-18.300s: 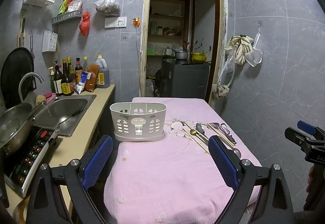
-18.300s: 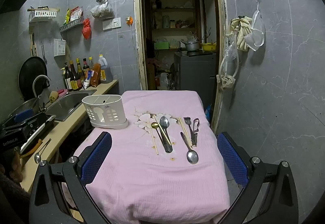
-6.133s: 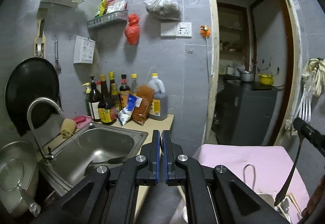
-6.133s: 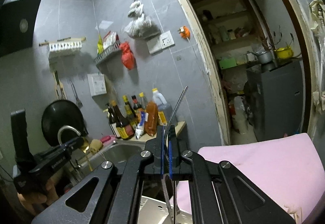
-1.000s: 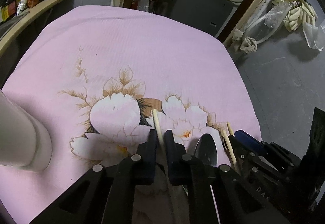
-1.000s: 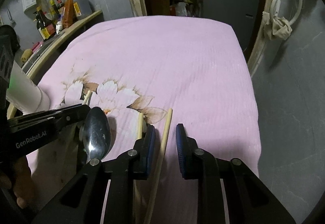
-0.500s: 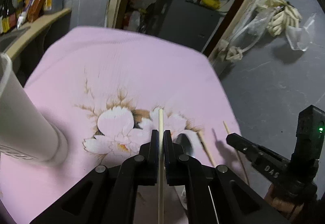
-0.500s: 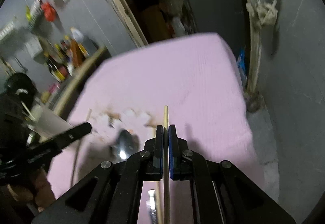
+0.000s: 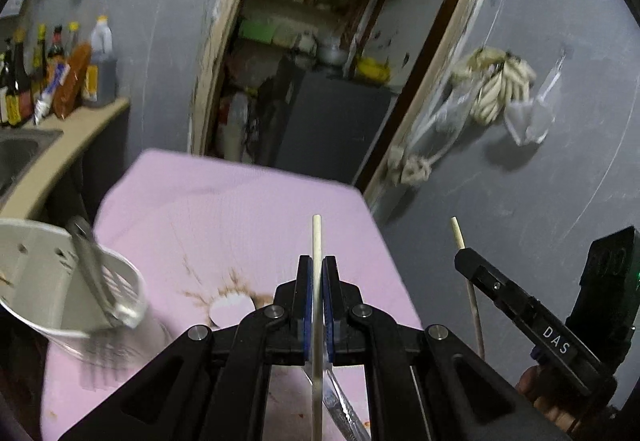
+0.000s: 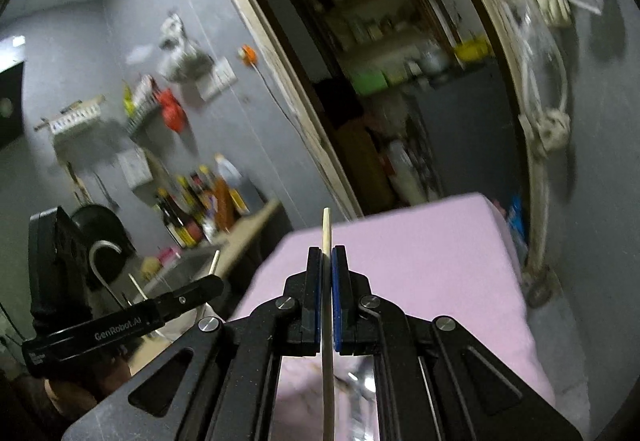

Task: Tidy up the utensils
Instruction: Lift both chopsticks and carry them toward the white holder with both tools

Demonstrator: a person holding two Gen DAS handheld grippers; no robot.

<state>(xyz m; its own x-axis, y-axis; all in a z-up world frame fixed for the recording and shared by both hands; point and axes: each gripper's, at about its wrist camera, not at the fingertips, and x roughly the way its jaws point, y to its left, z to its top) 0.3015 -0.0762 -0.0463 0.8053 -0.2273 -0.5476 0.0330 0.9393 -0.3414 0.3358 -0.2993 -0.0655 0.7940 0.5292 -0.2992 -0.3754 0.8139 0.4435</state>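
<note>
My left gripper (image 9: pixel 317 266) is shut on a pale wooden chopstick (image 9: pixel 317 241), lifted above the pink table cloth (image 9: pixel 248 217). My right gripper (image 10: pixel 327 257) is shut on a second chopstick (image 10: pixel 327 229), also lifted; it shows at the right of the left wrist view (image 9: pixel 460 251) with its chopstick (image 9: pixel 457 231). The white utensil holder (image 9: pixel 52 293) stands at the table's left with a metal utensil (image 9: pixel 92 273) in it. A spoon handle (image 9: pixel 340 405) lies on the cloth under my left gripper.
A counter with a sink (image 9: pixel 16 149) and sauce bottles (image 9: pixel 60 81) runs along the left. An open doorway (image 9: pixel 312 53) with a dark cabinet is behind the table. Cloths and bags (image 9: pixel 496 89) hang on the grey wall to the right.
Both grippers have risen and tilted up with their chopsticks, away from the cloth. The utensil holder has come further into the left wrist view.
</note>
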